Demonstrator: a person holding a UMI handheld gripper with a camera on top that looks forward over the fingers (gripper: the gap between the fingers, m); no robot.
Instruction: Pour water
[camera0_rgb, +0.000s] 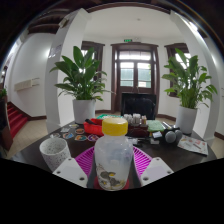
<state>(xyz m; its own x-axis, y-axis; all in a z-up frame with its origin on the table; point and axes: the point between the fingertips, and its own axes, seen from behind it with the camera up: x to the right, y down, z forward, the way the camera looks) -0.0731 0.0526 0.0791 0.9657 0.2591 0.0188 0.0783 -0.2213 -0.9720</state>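
Indoors, the gripper (113, 172) pinched a clear bottle (113, 158) with a yellow cap (115, 126) between its pads; no label could be read, a white cup (54, 153) nearby.

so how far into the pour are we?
Done: the bottle with its yellow cap sits upright between the tool fingers, apparently gripped. In hand: holding it. Left: cap still on, nothing poured; white cup waits beside it.

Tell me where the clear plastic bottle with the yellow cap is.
In the gripper view, the clear plastic bottle with the yellow cap stands upright between the gripper's pink-padded fingers, with the white cup to its left.
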